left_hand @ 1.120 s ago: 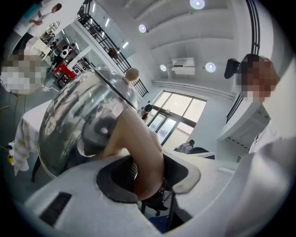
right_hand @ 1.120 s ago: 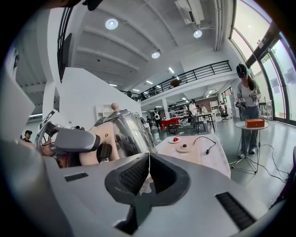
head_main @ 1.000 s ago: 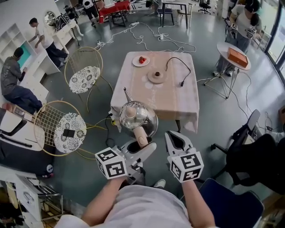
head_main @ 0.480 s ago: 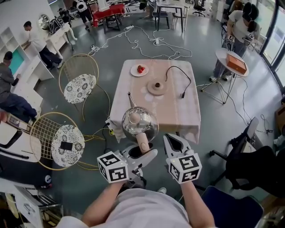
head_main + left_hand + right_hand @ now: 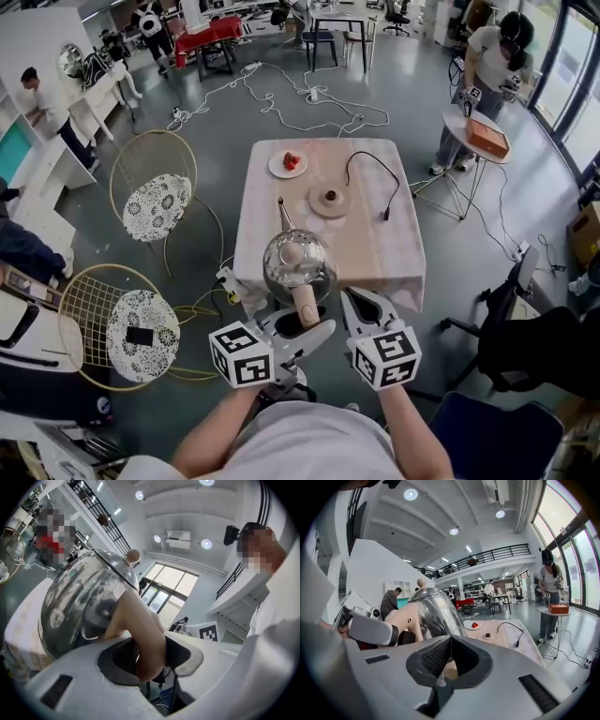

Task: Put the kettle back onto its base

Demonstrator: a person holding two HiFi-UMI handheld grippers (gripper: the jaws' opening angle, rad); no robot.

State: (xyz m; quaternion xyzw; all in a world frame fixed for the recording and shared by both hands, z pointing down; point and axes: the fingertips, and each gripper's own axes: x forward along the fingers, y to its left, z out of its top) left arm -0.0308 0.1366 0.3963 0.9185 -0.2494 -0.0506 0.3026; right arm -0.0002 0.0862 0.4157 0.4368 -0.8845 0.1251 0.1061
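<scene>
Head view: my left gripper (image 5: 300,324) clamps the kettle (image 5: 297,263) by its handle (image 5: 303,300), right gripper (image 5: 362,304) closed empty; held so, it could swing and miss the base (image 5: 329,201).

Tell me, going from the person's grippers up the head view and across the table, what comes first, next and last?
kettle → round base → plate → loose cables on the floor beyond the table

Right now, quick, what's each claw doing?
Left claw: closed on the kettle handle.
Right claw: closed, holding nothing.
</scene>
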